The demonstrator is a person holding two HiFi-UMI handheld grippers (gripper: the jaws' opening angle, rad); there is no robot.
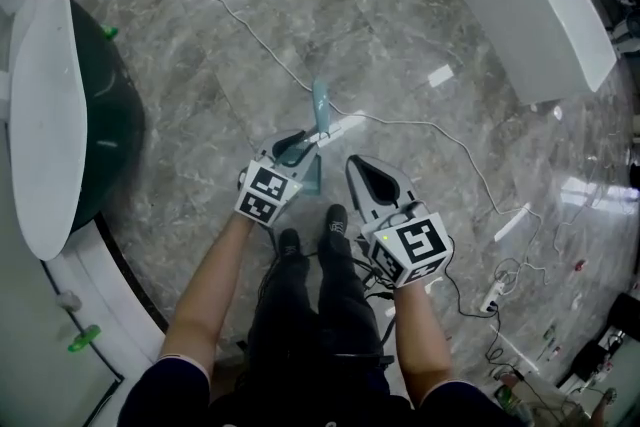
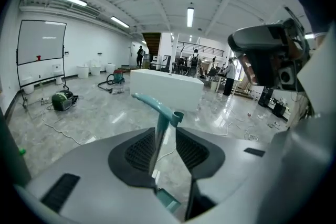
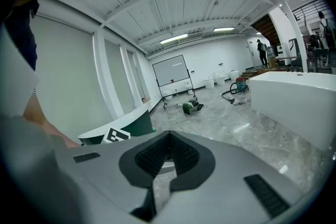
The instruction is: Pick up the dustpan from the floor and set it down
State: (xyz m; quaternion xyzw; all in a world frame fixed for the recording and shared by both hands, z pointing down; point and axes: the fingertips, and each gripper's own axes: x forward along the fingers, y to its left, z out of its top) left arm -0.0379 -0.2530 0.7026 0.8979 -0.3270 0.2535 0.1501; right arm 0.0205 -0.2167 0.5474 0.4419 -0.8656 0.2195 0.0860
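Down on the grey floor [image 1: 300,5], the teal dustpan [image 1: 320,110] stands upright just ahead of the person's shoes [image 1: 336,218], which only the head view shows. The left tool's [image 1: 298,143] own view adds what the head view cannot. Its pads are spread, and the dustpan's pole rises between them, close to the left pad (a clear gap on the other side). The right tool [image 1: 358,165] hangs beside it, pads pressed together on nothing. Its view misses the dustpan entirely.
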